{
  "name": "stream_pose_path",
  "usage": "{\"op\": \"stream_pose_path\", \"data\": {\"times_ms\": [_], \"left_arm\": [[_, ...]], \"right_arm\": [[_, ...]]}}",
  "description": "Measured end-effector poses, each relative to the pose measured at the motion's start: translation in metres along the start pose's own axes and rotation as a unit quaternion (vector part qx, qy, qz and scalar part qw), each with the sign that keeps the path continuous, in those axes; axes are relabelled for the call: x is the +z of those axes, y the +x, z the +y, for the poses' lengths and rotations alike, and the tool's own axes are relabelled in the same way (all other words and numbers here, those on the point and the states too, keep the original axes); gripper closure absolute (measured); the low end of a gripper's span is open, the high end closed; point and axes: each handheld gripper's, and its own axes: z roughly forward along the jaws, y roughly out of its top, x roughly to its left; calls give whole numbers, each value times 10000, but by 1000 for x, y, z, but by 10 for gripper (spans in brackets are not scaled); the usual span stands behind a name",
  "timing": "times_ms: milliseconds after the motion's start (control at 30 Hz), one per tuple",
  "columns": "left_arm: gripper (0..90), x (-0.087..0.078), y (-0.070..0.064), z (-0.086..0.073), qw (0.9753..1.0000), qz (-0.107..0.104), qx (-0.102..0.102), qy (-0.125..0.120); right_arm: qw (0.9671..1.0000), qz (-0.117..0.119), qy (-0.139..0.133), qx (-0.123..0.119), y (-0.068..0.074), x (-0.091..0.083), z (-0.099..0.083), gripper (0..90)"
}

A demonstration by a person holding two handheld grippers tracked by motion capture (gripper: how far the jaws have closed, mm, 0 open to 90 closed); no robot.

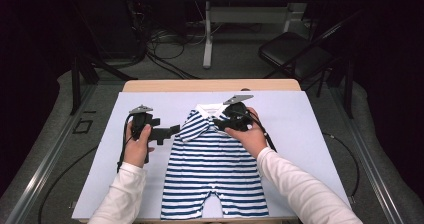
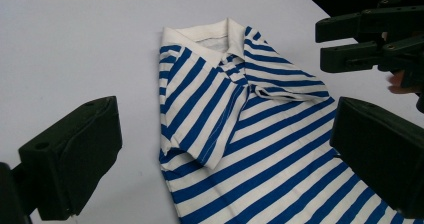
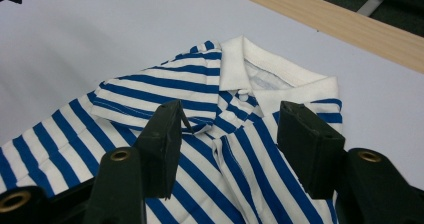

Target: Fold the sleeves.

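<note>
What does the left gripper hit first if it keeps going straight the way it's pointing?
Most likely the striped romper: the left gripper is open and aimed at its folded-in sleeve, below the white collar. Height above the cloth is unclear, so it could meet the purple mat just short of the sleeve.

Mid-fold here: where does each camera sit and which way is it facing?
High view: above the person's side, looking forward and down on the striped romper; both forearms, left gripper, right gripper.
Left gripper view: between its open jaws, facing the folded sleeve.
Right gripper view: low over the chest, facing the white collar.
Shared: all see the romper's collar.
</note>
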Motion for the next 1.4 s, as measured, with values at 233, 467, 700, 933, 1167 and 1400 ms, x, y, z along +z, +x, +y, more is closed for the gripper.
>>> {"op": "stream_pose_path", "data": {"times_ms": [233,467,700,933,1167,1400], "left_arm": [[5,3,-1,-1,10000,6,-4,48],[5,4,0,-2,10000,10,-18,54],[5,6,0,-3,10000,12,-41,77],[5,7,0,-4,9999,17,-47,118],[5,8,0,-5,9999,20,-51,111],[5,9,-1,-4,9999,-13,-19,125]], "right_arm": [[9999,25,-41,-149,-9,-10,2,425],[9999,105,-71,-111,-15,-17,2,364],[9999,94,70,-77,-15,-22,2,194],[9998,196,2,56,-21,-25,4,49],[9998,116,159,-66,-24,-28,5,0],[9996,89,131,-227,-26,-32,11,0]]}}
